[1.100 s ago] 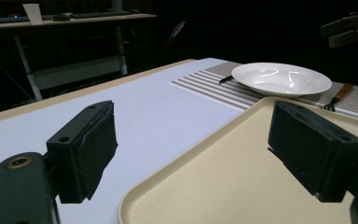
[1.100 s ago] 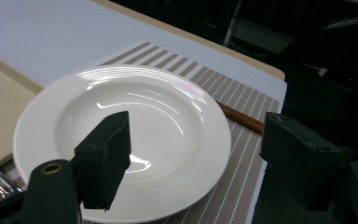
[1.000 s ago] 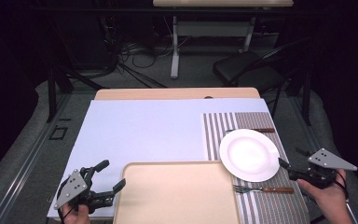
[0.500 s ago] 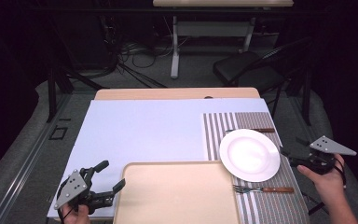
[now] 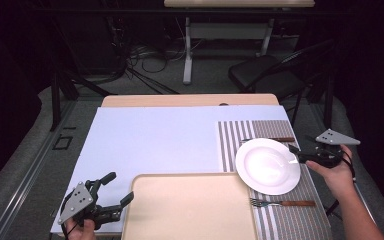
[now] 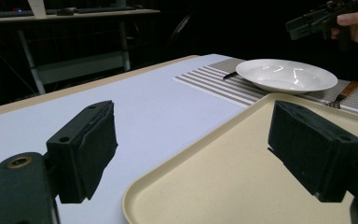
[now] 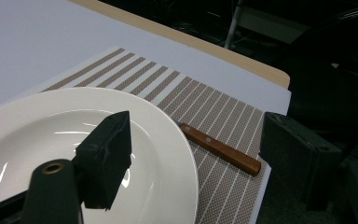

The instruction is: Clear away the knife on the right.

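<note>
A white plate (image 5: pixel 267 166) lies on a striped placemat (image 5: pixel 235 137) at the table's right. My right gripper (image 5: pixel 291 155) hovers at the plate's right rim, jaws open and holding nothing. In the right gripper view (image 7: pixel 200 154) one jaw hangs over the plate (image 7: pixel 65 140) and the other stands past the mat's edge. A wooden-handled knife (image 7: pixel 221 151) lies beside the plate, its blade hidden under the rim. My left gripper (image 5: pixel 120 187) rests open at the near left, by the corner of a beige tray (image 5: pixel 190 207). In the left gripper view (image 6: pixel 200 149) its jaws straddle the tray's corner (image 6: pixel 242 163).
A fork (image 5: pixel 282 202) with a wooden handle lies on the mat near the plate's front. A pale blue sheet (image 5: pixel 155 140) covers the table. A dark chair (image 5: pixel 275 70) and a bench stand beyond the far edge.
My right gripper has moved away from the person along the plate's right side, from near the fork up to the rim. The left gripper has stayed still.
</note>
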